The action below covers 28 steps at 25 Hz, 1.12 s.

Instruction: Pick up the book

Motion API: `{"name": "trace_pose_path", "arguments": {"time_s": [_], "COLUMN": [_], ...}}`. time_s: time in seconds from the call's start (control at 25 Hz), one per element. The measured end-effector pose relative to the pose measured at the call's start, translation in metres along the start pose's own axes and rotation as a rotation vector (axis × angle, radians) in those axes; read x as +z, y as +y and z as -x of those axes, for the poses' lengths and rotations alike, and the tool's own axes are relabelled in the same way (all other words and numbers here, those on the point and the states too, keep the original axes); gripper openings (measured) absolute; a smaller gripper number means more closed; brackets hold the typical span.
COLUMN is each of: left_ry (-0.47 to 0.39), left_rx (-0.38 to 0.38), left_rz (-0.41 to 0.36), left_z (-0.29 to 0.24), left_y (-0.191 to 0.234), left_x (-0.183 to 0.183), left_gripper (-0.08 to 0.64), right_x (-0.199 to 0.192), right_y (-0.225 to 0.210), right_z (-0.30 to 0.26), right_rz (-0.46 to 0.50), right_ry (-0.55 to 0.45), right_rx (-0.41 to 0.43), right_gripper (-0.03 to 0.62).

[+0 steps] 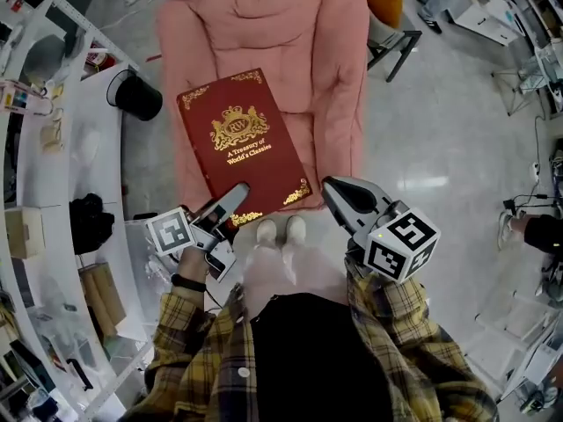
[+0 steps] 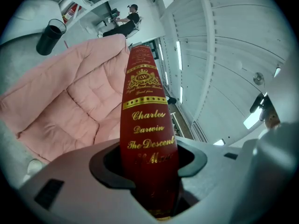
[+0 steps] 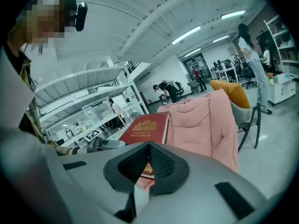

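Your left claw [image 2: 150, 158] is clenched on the book [image 1: 242, 139]. The spine stands straight up out of its jaws, and the pink cushion [image 2: 70, 101] lies beyond it and to its left. Your right claw [image 3: 148, 146] has its tips pressed together on nothing; the book's near corner shows just past them. The book looks to be hanging clear of the cushion, so I'd judge the pick-up essentially done. What's left is holding it steady.
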<state>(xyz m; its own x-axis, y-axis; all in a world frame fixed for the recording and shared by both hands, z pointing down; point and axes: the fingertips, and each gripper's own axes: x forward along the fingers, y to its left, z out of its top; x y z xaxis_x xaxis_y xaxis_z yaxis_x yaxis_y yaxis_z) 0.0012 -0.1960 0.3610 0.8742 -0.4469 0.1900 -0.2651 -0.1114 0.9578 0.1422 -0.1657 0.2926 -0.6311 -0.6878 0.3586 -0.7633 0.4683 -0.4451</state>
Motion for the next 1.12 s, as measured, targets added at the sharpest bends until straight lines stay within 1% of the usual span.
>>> {"name": "trace_pose_path", "arguments": {"time_s": [0.2,0.4,0.8,1.12], "left_ry": [-0.045,-0.076,-0.087,-0.074], "left_rx": [-0.045,-0.069,-0.078,-0.096], "left_rz": [-0.013,-0.010,-0.034,-0.016], "left_z": [0.011,0.016,0.034,0.035], "left_y": [-0.035,-0.054,-0.072,-0.074], "left_x": [0.000,-0.008,-0.024,-0.029], "left_gripper": [0.236,0.236,0.236,0.236], "right_x": [0.006,0.006,-0.003,0.007], "right_y": [-0.003,-0.007,-0.005,-0.005], "right_z": [0.014,0.023,0.030,0.023], "right_rz": [0.015,0.019,0.032,0.054], "right_ry": [-0.025,-0.030,-0.031,-0.034], "right_rx": [-0.033,-0.060,-0.087,-0.084], "right_gripper": [0.018,0.018,0.018,0.017]}}
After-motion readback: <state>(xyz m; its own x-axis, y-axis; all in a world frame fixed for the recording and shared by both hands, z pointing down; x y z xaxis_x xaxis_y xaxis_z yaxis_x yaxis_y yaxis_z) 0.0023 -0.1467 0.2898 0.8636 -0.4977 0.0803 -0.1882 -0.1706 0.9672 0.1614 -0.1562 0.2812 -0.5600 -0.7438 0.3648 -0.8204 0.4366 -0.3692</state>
